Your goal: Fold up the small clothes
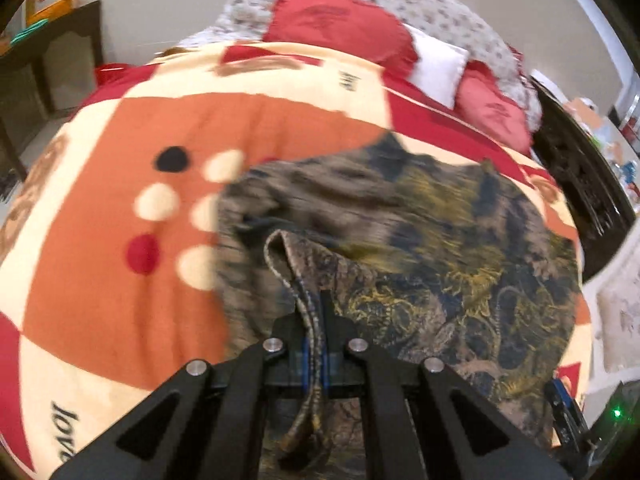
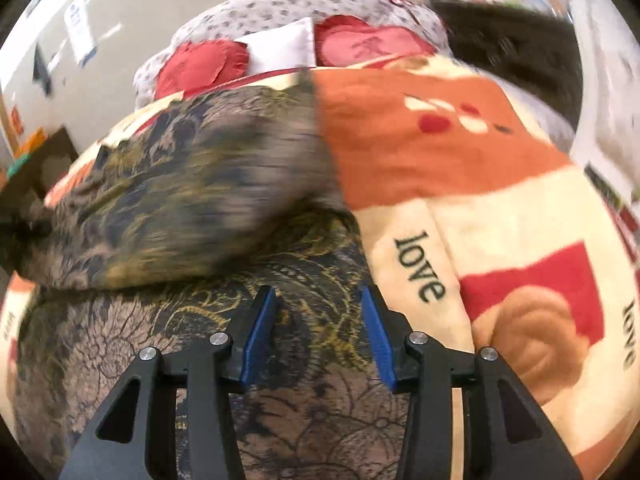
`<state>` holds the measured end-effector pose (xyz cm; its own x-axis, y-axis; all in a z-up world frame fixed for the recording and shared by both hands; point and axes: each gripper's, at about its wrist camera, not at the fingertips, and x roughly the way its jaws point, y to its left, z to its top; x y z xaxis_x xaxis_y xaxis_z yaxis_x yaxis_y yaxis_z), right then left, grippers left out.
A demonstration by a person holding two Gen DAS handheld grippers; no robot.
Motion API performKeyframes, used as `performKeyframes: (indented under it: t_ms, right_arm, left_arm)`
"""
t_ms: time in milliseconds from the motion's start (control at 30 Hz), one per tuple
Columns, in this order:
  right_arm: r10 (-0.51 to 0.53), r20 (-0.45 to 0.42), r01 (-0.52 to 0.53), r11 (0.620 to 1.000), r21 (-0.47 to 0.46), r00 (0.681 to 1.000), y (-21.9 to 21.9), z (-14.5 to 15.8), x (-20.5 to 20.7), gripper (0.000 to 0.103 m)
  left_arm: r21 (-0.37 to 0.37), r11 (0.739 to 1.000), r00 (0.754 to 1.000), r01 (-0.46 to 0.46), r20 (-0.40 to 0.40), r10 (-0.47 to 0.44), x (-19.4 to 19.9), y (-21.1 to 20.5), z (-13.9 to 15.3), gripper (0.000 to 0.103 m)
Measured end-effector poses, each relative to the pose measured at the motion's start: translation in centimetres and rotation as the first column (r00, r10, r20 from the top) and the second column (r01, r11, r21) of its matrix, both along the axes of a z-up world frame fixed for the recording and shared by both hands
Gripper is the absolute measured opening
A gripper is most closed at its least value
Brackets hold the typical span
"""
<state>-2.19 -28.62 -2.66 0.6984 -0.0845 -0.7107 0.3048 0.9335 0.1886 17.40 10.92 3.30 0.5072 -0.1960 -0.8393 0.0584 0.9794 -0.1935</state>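
Observation:
A small garment (image 1: 420, 248) in a dark blue, brown and yellow paisley print lies on a bed blanket (image 1: 100, 184). My left gripper (image 1: 314, 320) is shut on a hemmed edge of the garment, and the pinched fold rises between its blue pads. In the right wrist view the same garment (image 2: 168, 184) spreads below and to the left, with one part blurred as it swings over the rest. My right gripper (image 2: 318, 304) hovers just above the cloth, open, with nothing pinched between its blue pads (image 2: 260, 332).
The blanket (image 2: 480, 184) is orange, cream and red with "love" printed on it. Red heart cushions (image 1: 336, 20), a white pillow (image 1: 436, 64) and a flowered pillow (image 2: 280, 8) lie at the head. A dark wooden bed frame (image 1: 580, 184) runs along the right; a dark side table (image 1: 40, 64) stands left.

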Motion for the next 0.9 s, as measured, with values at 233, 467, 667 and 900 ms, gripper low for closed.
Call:
performKeyframes:
  t_ms: [233,467,667,900]
  right_arm:
    - [0.008,-0.004,-0.008,1.000,0.000,1.000,-0.2,0.1,0.0,0.046]
    - [0.071,0.129,-0.070,0.997,-0.015,0.989,-2.0,6.3,3.7,0.045]
    - [0.402,0.057,-0.386,0.903,-0.189,0.914,3.0,7.6,11.5,0.029]
    - [0.231,-0.076,-0.239,0.962,-0.135,0.970,-2.3,2.8,13.8,0.019]
  left_arm:
    - [0.085,0.996,0.999,0.012,-0.035,-0.009,0.6,-1.0,-3.1,0.011]
    - [0.065,0.998,0.999,0.028,0.018,-0.029,-0.5,-0.3,-2.4,0.039]
    - [0.116,0.990,0.973,-0.078,0.226,0.051,-2.8,2.9,2.3,0.056]
    - [-0.009,0.999,0.969,-0.042,0.244,0.043,-3.9,2.0,3.3,0.046]
